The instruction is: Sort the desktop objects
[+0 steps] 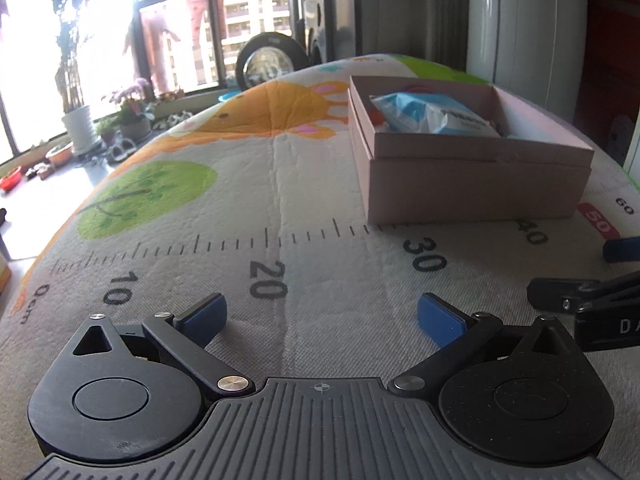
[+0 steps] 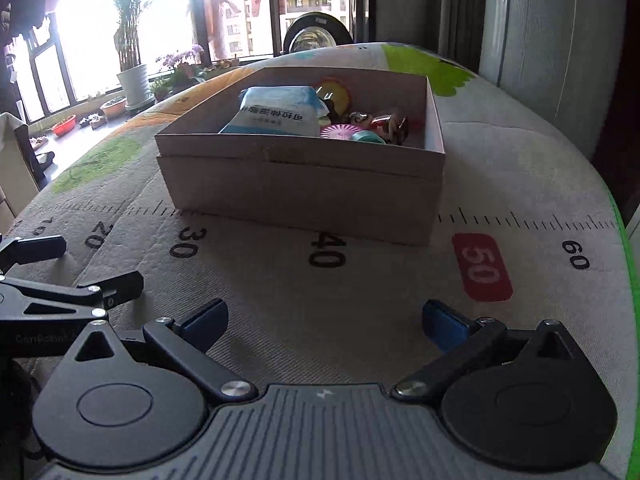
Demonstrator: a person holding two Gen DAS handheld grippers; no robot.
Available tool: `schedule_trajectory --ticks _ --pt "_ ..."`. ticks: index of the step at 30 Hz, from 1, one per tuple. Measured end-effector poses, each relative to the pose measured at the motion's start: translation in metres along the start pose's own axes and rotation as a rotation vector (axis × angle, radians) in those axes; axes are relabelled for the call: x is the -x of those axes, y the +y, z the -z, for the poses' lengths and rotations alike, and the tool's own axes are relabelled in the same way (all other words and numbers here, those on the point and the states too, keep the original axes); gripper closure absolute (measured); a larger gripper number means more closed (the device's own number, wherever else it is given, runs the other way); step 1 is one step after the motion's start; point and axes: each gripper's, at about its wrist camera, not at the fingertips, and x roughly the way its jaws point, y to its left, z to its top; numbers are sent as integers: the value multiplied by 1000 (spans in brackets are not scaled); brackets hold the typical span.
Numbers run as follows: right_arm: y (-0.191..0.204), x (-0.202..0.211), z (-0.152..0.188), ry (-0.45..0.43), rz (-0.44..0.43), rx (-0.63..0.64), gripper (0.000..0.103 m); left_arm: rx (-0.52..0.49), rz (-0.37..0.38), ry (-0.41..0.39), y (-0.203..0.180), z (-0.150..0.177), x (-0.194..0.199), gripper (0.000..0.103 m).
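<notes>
Pink cardboard box [image 2: 300,184] already holds the clutter — counter mat [image 2: 360,300] bare; left gripper [image 1: 320,318] and right gripper [image 2: 325,322] gape wide, empty — sorting looks finished, so next is withdrawing.

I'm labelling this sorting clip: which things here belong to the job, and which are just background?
Part of the job:
- pink box
- blue-white packet in the box
- small toys in the box
- left gripper, open
- right gripper, open

Just lying about:
- printed mat with ruler marks
- potted plants by the window
- wheel behind the table
</notes>
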Motion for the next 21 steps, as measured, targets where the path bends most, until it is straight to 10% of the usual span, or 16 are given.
schedule_trajectory --ticks 21 --pt "-4 2 9 -84 10 -5 0 49 -6 -3 0 3 -2 0"
